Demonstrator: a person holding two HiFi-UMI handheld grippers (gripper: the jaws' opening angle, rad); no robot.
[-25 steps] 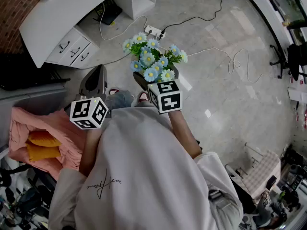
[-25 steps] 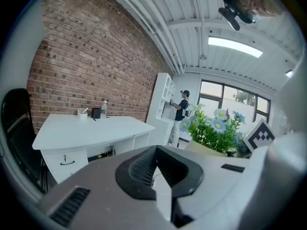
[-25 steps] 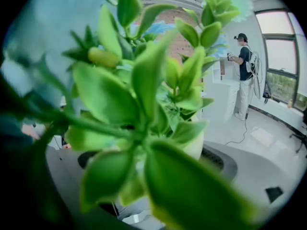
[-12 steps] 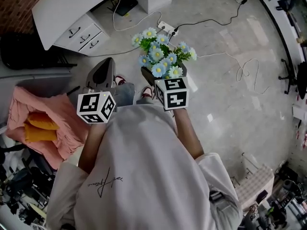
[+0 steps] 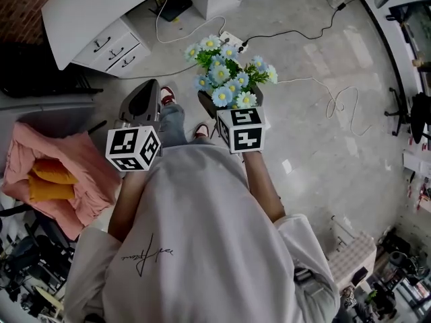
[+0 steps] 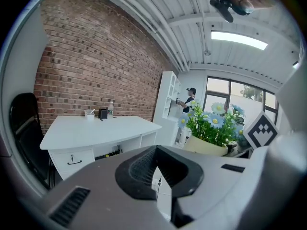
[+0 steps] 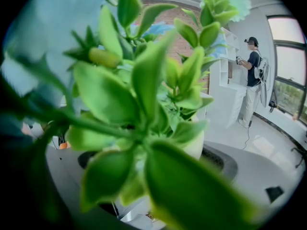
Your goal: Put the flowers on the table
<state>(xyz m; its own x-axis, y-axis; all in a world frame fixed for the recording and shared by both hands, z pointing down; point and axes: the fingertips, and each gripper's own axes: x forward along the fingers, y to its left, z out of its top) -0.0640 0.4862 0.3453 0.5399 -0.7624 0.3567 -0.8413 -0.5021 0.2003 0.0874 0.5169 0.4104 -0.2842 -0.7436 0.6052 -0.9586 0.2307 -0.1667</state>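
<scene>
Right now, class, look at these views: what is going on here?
A person holds a gripper in each hand. The claw of the right gripper is shut on the potted flowers, held up in front of the body. The claw of the left gripper is shut and empty. The white table ahead has no flowers on it yet.

Brick wall point(image 6: 96, 66), white desk point(image 6: 91, 131) with drawers, glossy grey floor point(image 5: 323, 147), ceiling strip light point(image 6: 238, 40), large windows point(image 6: 229, 91)
</scene>
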